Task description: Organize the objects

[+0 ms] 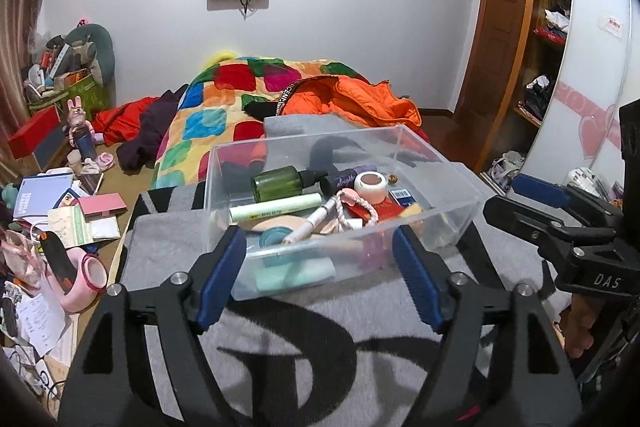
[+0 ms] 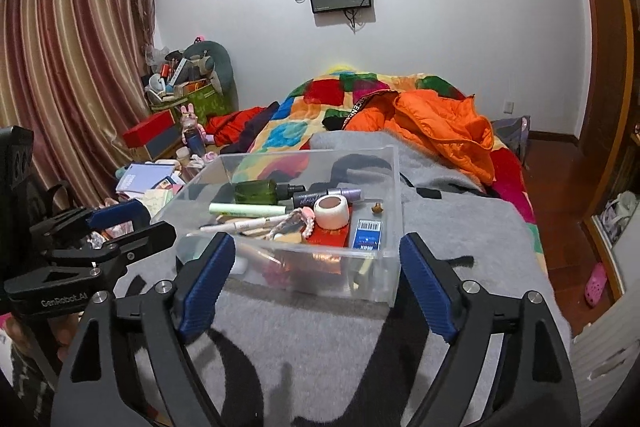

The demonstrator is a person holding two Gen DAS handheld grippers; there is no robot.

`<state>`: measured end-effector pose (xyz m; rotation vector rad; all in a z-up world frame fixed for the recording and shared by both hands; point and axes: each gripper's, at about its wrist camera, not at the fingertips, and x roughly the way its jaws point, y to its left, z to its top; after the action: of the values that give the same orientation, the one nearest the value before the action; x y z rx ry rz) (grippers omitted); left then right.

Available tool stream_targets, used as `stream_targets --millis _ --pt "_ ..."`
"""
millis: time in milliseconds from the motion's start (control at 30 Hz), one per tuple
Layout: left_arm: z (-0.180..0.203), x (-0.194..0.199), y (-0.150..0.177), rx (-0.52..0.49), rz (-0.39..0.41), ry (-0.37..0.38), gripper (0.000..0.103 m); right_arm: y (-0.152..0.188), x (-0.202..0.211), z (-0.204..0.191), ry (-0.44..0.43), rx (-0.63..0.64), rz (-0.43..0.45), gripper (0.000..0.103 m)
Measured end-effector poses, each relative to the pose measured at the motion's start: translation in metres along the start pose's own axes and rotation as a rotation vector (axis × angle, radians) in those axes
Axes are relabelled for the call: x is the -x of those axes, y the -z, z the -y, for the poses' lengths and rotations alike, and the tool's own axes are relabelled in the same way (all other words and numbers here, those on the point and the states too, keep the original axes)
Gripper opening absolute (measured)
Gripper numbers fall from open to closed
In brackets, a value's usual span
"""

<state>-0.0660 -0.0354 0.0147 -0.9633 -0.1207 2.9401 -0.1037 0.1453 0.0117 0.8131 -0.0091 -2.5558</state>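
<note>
Left wrist view, left tongs (image 1: 318, 269): spread wide, holding nothing, hovering at the near wall of the clear plastic bin (image 1: 440, 167).
Bin's seat: on a gray blanket (image 1: 320, 339) over the bed, straight ahead of the tongs; soft footing, so a push on a wall could tilt or slide it.
Contents ahead: green bottle (image 1: 278, 183), pale green tube (image 1: 276, 209), white tape roll (image 1: 371, 187), pink braided cord (image 1: 360, 201), all heaped and overlapping.
Risk: closing on one piece may drag the cord or a neighbour out with it.
Right tongs (image 1: 532, 197): to the right, close by; I cannot tell their state here.

Right wrist view, right tongs (image 2: 316, 281): spread, empty, at the bin's (image 2: 394, 187) near wall.
Blue barcode box (image 2: 367, 234): just beyond the right finger, flat against the wall, hard to pinch.
Left tongs (image 2: 120, 223): off to the left; both sets converging could collide over the bin.
</note>
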Motion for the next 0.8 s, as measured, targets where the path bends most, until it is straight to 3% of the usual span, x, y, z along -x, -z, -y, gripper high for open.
stream_targets --millis 400,800 --pt "0.014 0.013 0.03 0.035 -0.018 0.046 0.077 0.026 0.014 -0.01 0.003 0.005 -0.024 0.082" --pt "0.015 0.017 0.032 0.047 -0.013 0.047 0.077 0.027 0.019 -0.009 0.008 0.0 -0.028 0.082"
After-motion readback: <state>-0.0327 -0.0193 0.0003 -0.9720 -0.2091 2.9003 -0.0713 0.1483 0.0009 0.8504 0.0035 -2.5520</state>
